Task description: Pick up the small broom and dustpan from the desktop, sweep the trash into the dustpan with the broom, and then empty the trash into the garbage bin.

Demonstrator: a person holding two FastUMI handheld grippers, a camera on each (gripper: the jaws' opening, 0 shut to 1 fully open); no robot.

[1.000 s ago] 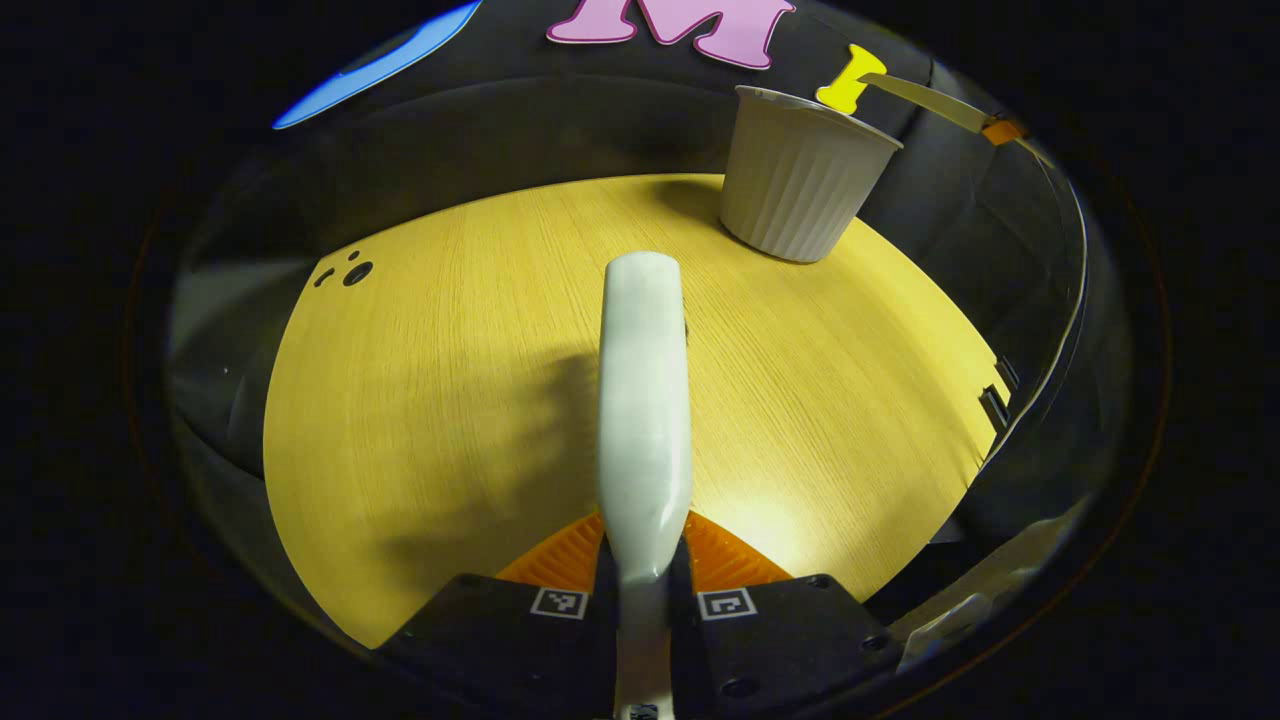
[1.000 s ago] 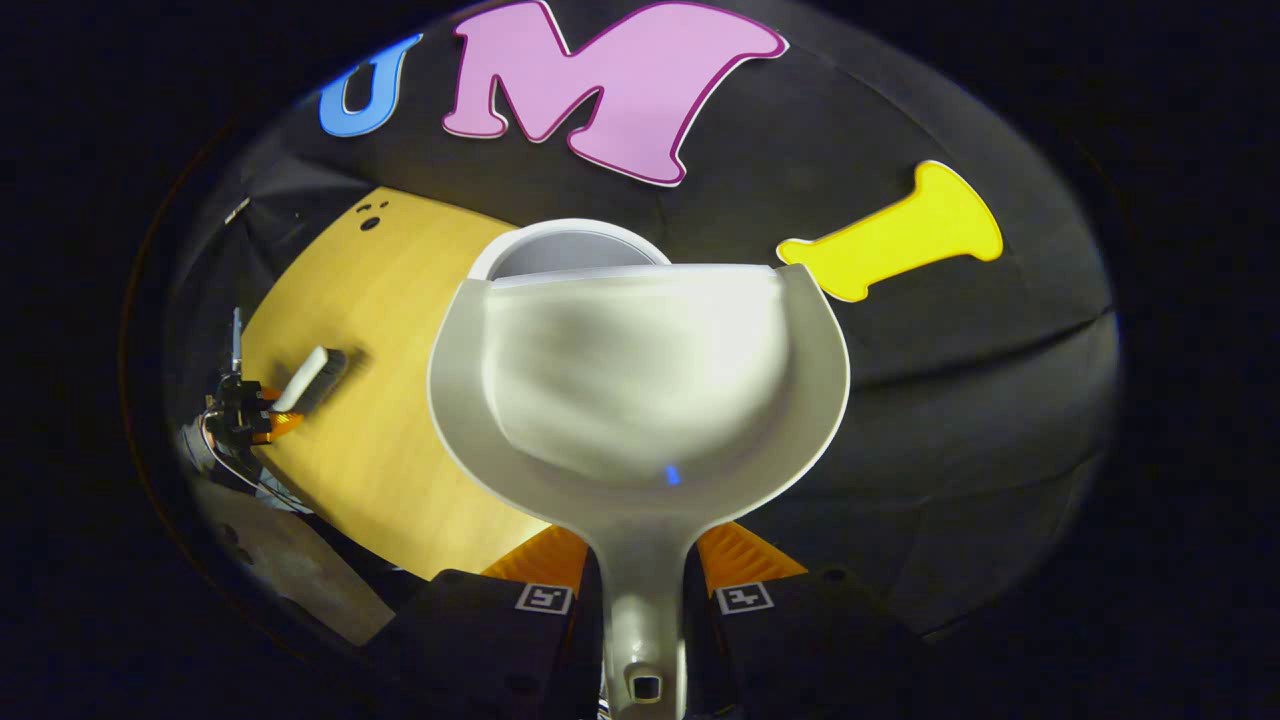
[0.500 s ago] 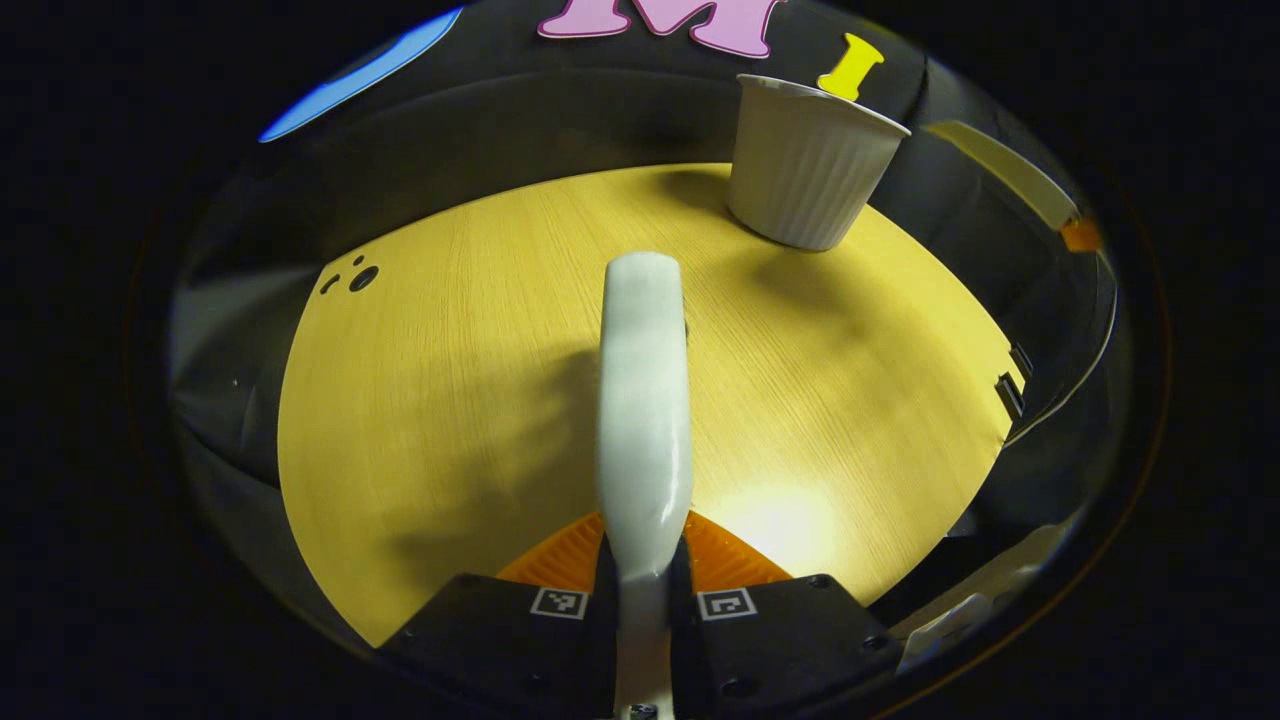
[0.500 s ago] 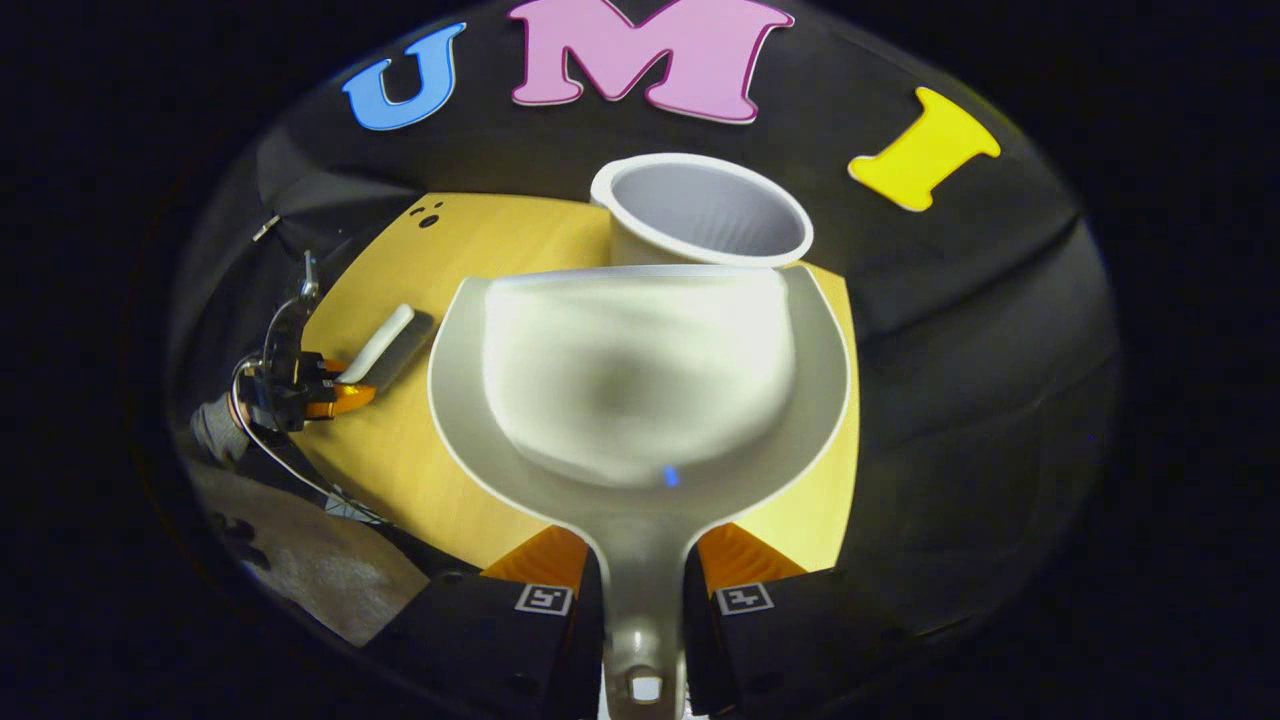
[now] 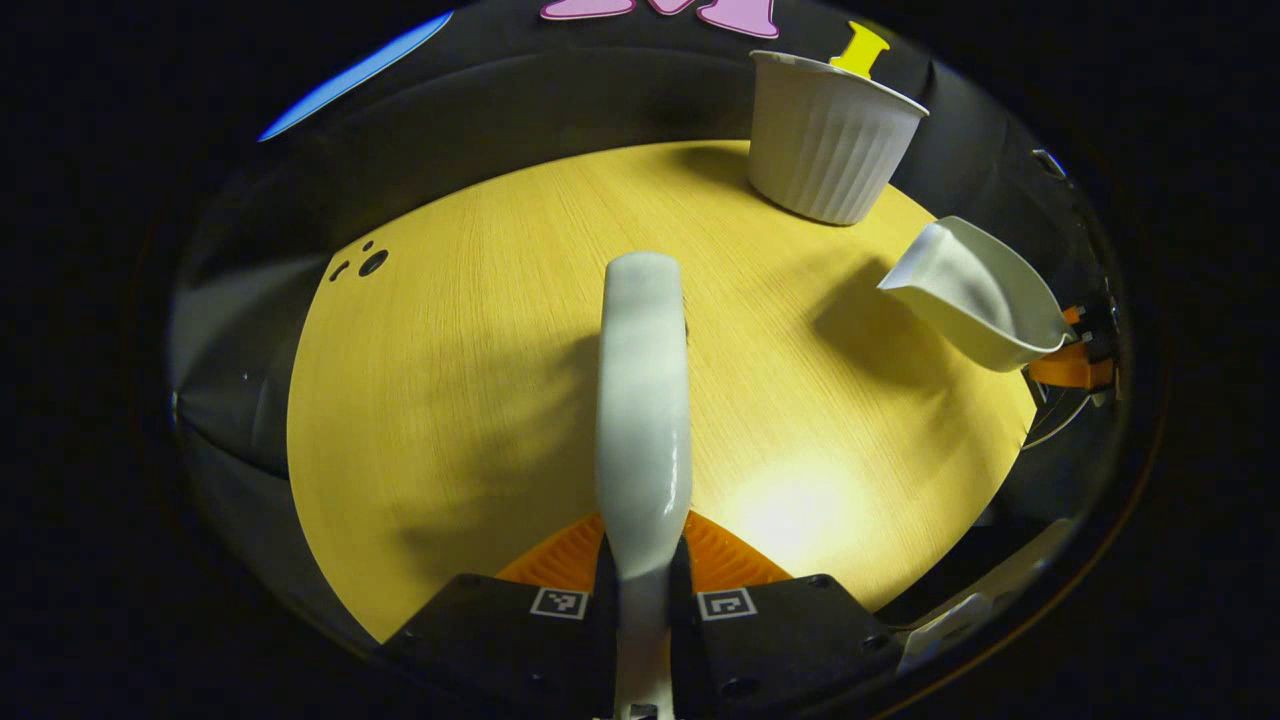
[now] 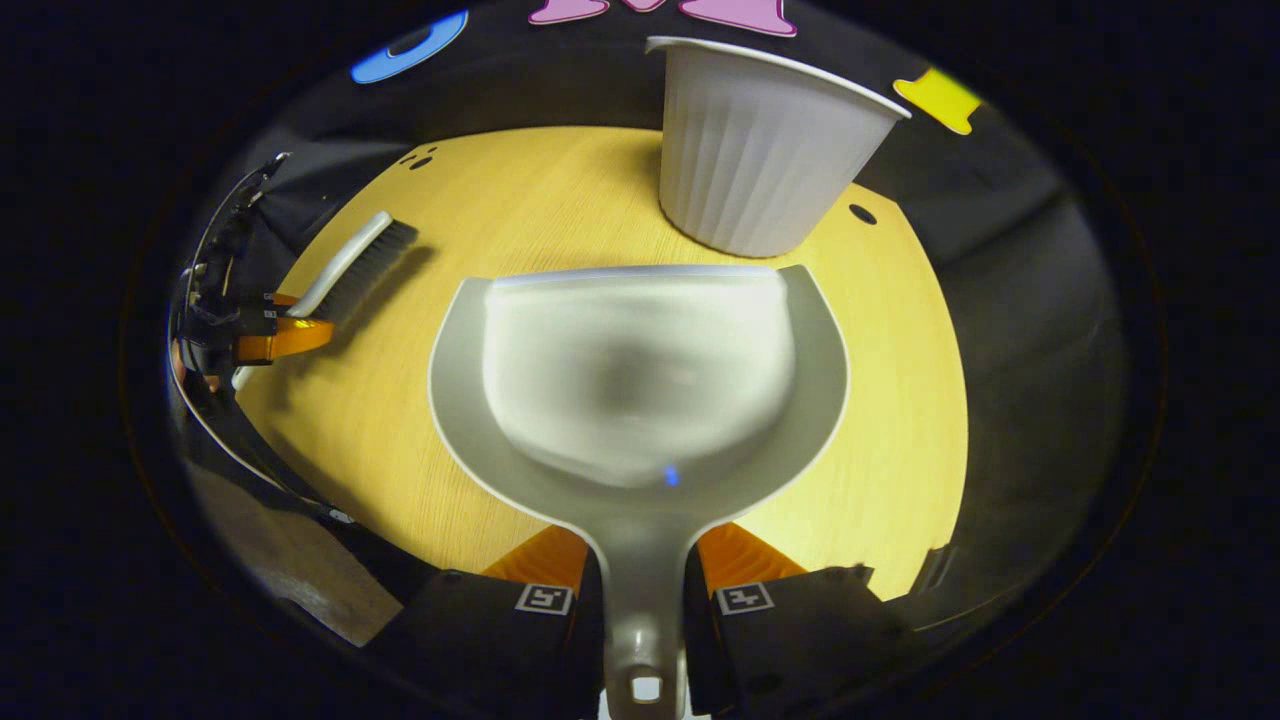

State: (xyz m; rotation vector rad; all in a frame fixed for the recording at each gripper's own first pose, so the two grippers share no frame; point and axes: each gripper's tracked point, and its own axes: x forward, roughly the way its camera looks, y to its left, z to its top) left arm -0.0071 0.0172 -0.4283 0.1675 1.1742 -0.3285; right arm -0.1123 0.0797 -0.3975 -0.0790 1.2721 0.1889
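Left gripper view, left to right: three small dark holes [image 5: 358, 266] near the table's [image 5: 480, 330] far-left edge. Centre: left gripper [image 5: 642, 585] clamped tight on the broom [image 5: 645, 400], both fingers pressing the white handle, which runs straight ahead over the middle of the table. Bristles are hidden under the handle from here. Garbage bin [image 5: 832, 140], white and ribbed, stands upright at the table's far edge, right of centre. Further right, the dustpan [image 5: 975, 295] is held over the table's right edge, mouth toward the bin, apart from it. The right gripper is just visible behind the pan at the table's right edge.

Right gripper view, left to right: left gripper [image 6: 262, 335] at the table's [image 6: 890, 400] left edge holding the broom [image 6: 355, 262], dark bristles pointing down at the wood; can't tell if they touch. Centre: right gripper [image 6: 645, 598] closed on the dustpan [image 6: 640, 390] handle, both fingers against it, pan scoop up and looking empty, held above the middle of the table. Garbage bin [image 6: 765, 150] upright just beyond the pan's front lip at the far edge. One dark hole [image 6: 862, 214] in the table right of the bin's base.
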